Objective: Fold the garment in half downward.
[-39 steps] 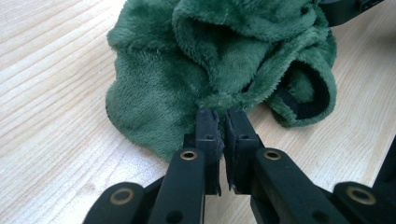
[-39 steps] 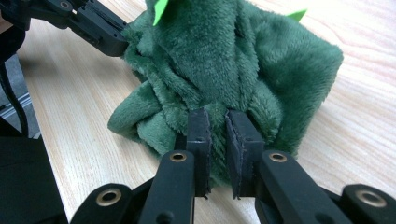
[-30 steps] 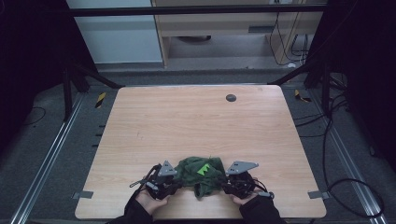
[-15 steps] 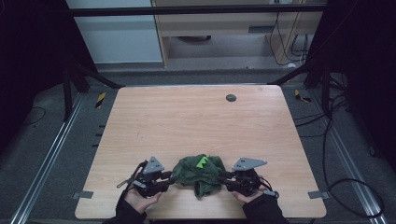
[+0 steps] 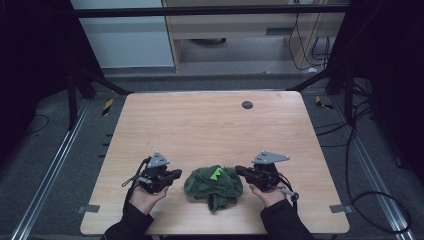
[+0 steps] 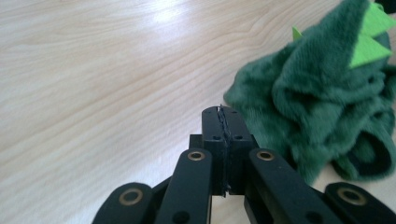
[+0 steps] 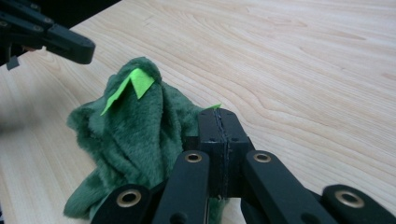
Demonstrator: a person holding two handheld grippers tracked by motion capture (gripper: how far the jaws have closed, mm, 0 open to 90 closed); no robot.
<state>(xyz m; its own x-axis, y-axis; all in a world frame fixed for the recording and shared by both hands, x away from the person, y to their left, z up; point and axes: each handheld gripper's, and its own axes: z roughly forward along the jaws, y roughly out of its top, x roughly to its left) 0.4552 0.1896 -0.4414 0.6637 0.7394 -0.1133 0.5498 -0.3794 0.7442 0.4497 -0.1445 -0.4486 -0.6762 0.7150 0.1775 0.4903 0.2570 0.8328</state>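
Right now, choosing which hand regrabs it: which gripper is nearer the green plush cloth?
Right. The right gripper reaches the green plush cloth's edge, jaws shut; the left gripper sits just clear, shut.

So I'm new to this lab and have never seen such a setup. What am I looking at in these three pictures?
A person sits at a wooden table with a hand-held gripper in each hand: the left hand-held gripper and the right hand-held gripper. The high view looks down from above. The other two pictures come from cameras riding on each gripper, looking along its black jaws. Between them lies a crumpled green plush cloth with bright green spikes. Both grippers are shut on nothing; the cloth lies free on the table.
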